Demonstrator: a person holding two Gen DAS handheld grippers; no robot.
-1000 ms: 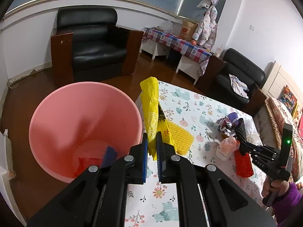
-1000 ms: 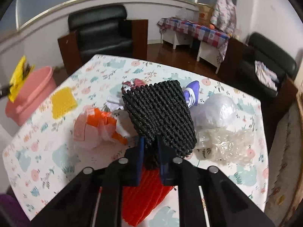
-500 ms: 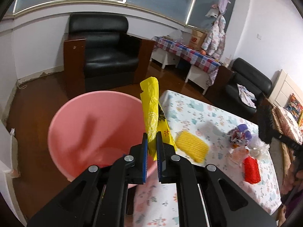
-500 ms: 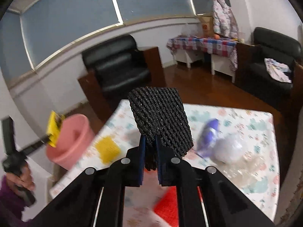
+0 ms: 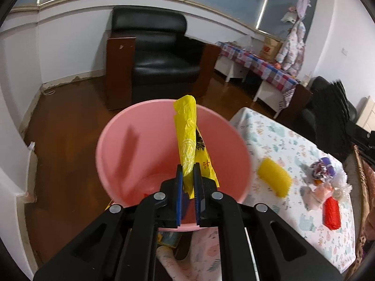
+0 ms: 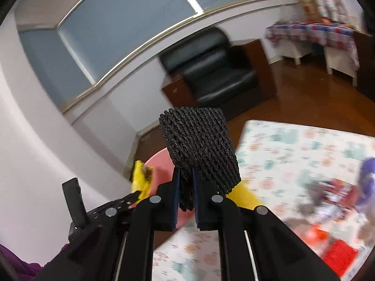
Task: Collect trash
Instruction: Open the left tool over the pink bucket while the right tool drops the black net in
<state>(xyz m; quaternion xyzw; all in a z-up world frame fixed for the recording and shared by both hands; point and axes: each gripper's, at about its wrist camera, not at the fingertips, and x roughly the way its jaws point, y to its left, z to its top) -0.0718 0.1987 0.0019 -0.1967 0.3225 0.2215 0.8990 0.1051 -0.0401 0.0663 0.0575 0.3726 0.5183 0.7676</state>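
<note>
The left gripper [image 5: 188, 175] is clamped on a crumpled yellow plastic bag [image 5: 187, 140], which stands up from the jaws in the centre of the left wrist view. 1 second ago the bag hung over the edge of the floral-print tabletop [image 5: 276, 140], with the round pink plastic bin [image 5: 131, 145] off to the left of the frame; now the bin fills the middle of the picture and the bag is over its open mouth, with the tabletop shifted to the right side.

The right gripper [image 6: 186, 180] is closed on a black foam mesh sleeve [image 6: 199, 145], which sticks up from the jaws in the centre of the right wrist view. 1 second ago this sleeve was low over the heap of litter on the tabletop, with a red mesh sleeve just under it. Now it is lifted clear: behind it are the wall, the window and a black leather armchair [image 6: 211, 70], and the heap has slid to the blurred lower right, where the red mesh sleeve [image 6: 339, 255] lies.

In the same view the pink bin shows as a sliver at centre left, with the yellow bag beside it.

A yellow foam mesh sleeve [image 5: 275, 179] lies on the tabletop right of the bin in the left wrist view, well apart from the heap at right.
</note>
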